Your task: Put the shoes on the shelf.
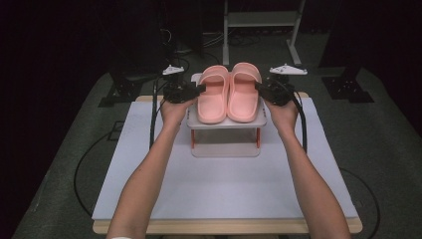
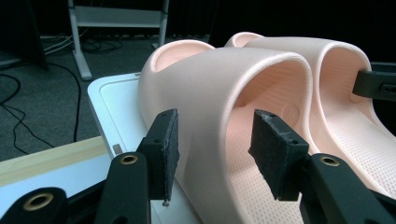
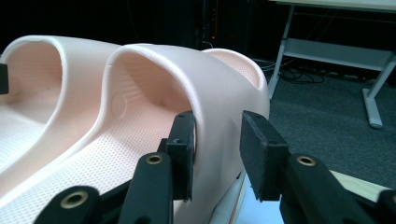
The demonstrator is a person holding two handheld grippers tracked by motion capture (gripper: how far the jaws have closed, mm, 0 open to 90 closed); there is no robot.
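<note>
Slippers: two pink moulded-foam slides (image 1: 229, 92), dimpled footbeds, side by side on a white stand (image 1: 226, 123).
Left tool (image 2: 212, 156): jaws wide, straddling the left strap's edge.
Right tool (image 3: 217, 154): jaws apart around the right strap's edge.

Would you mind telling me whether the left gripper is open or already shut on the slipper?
Open: the left gripper straddles the left slipper's strap wall, with gaps between pads and strap.

From above, my hands cover most of the left gripper (image 1: 198, 89) and right gripper (image 1: 259, 87), so I can't read their jaws. The left slipper (image 2: 243, 140) is cut off at the bottom edge; its neighbour, the right slipper (image 3: 154, 126), likewise.
</note>
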